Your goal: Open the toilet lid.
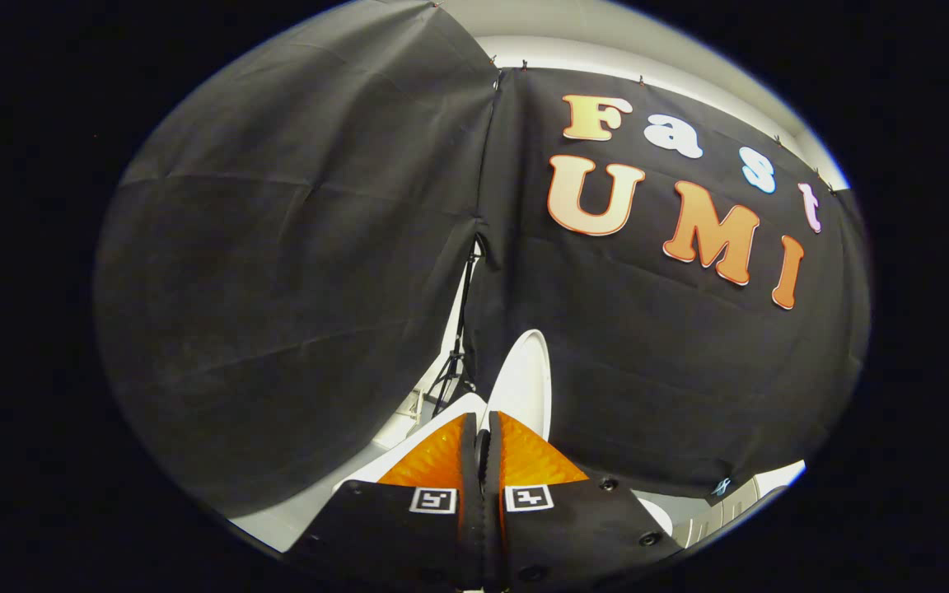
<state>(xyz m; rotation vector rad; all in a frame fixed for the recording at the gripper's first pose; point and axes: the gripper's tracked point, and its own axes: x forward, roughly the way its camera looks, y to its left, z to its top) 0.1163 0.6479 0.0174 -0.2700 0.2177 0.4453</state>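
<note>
Pointing forward with its two fingers pressed nearly together, the claw (483, 428) holds nothing that can be seen in the thin gap between them. Just beyond the fingertips, the white toilet lid (524, 383) stands raised, close to upright. A dark tripod stand (456, 362) rises behind it, against the black cloth wall (277, 288).

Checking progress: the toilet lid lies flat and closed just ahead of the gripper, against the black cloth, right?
No. The gripper view shows the toilet lid standing raised, not flat, just ahead of the gripper, its fingers nearly together, against the black cloth.
</note>
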